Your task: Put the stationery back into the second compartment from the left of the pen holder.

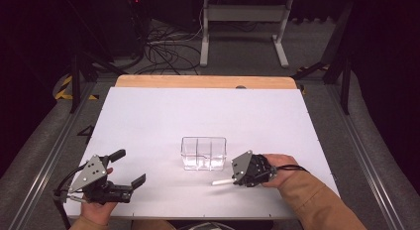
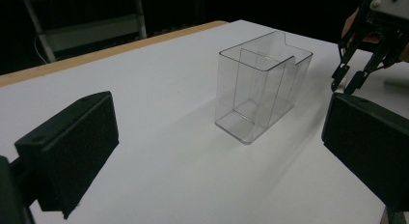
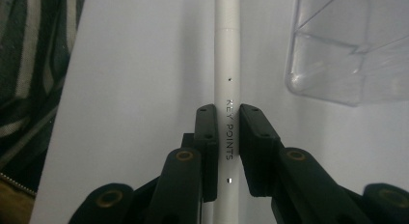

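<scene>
The right gripper view reads "KEY POINTS" printed on the slim white cylindrical pen (image 3: 226,89), clamped between the right gripper (image 3: 226,137) jaws; the high view shows that pen lying on the white table (image 1: 148,121) before the clear plastic divided box (image 1: 203,153). The left gripper (image 1: 130,166) stands spread, empty.

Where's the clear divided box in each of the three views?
High view: clear divided box at centre, just left of the right gripper.
Left gripper view: upper right of centre, upright on the white table.
Right gripper view: top right corner, right of the white pen.
Shared landmark: the white table.
</scene>
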A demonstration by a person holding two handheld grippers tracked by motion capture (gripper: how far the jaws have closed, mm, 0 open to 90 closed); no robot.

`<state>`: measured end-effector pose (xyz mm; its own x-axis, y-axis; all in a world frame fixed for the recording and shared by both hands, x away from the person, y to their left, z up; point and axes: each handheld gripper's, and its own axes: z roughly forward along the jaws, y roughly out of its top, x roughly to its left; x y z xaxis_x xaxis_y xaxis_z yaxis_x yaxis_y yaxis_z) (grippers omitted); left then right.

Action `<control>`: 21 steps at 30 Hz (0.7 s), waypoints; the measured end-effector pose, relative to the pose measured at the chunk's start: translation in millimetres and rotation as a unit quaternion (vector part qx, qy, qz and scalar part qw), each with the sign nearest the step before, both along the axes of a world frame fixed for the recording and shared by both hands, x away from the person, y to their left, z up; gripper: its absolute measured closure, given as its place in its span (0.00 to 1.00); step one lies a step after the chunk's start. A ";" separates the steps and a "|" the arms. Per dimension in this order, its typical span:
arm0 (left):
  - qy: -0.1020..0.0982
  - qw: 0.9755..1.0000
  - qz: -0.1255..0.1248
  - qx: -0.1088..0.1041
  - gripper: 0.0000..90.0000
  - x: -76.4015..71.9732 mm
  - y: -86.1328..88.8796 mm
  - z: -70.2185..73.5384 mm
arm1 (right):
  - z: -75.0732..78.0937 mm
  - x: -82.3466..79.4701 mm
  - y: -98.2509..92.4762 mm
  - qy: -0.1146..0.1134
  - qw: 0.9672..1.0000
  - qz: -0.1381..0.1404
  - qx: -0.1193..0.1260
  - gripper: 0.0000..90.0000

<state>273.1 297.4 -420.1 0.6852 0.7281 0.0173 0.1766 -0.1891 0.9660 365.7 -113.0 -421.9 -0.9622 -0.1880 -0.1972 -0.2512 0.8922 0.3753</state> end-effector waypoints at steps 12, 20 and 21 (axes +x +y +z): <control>0.001 1.000 0.001 0.000 0.00 0.1 -0.1 -0.2 | 28.1 -6.3 -16.9 -0.009 0.995 -0.016 0.094 0.87; 0.000 1.000 0.000 0.002 0.00 0.1 -0.1 -0.2 | 42.2 -11.0 -23.2 -0.005 0.989 -0.021 0.149 0.87; 0.001 1.000 0.000 0.000 0.00 0.1 -0.3 -0.3 | 43.8 -10.8 -24.0 -0.006 0.987 -0.021 0.157 0.87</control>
